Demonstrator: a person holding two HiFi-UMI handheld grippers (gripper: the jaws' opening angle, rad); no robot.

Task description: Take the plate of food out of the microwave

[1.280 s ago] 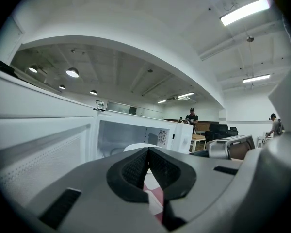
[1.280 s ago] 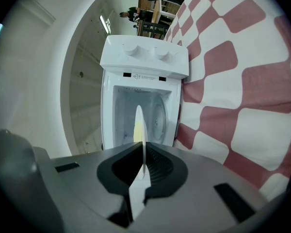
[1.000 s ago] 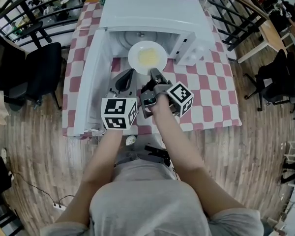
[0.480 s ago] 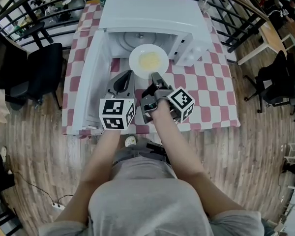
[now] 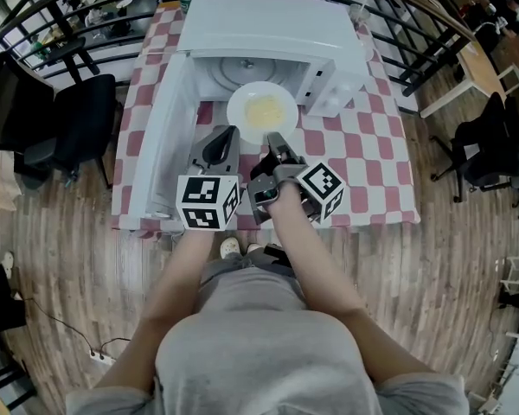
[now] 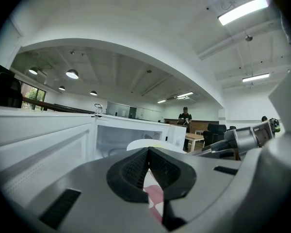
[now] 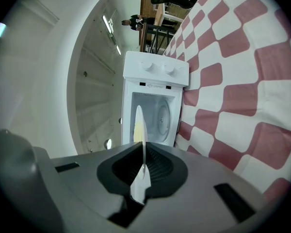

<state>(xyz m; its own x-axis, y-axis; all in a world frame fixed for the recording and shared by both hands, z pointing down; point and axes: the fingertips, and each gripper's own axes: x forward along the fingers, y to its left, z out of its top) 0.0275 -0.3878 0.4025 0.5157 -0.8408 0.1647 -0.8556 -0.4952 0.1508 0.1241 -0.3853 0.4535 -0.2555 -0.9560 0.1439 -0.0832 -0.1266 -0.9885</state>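
A white plate [image 5: 261,111] with yellow food on it hangs level at the mouth of the white microwave [image 5: 268,24], partly over the checked cloth. My right gripper [image 5: 273,137] is shut on the plate's near rim. In the right gripper view that rim [image 7: 143,130] runs edge-on between the pads of the right gripper [image 7: 143,148], with the open microwave [image 7: 155,96] behind it. My left gripper [image 5: 227,132] hovers just left of the plate, shut and empty. In the left gripper view the left gripper [image 6: 148,150] points at the plate [image 6: 140,143].
The microwave door [image 5: 160,137] stands swung open to the left, right beside my left gripper. The red-and-white checked table [image 5: 372,158] stretches to the right of the plate. A black chair [image 5: 69,128] stands left of the table, a railing behind it.
The right gripper has drawn the plate a little out of the microwave cavity toward me. The left gripper has stayed about where it was, still shut.
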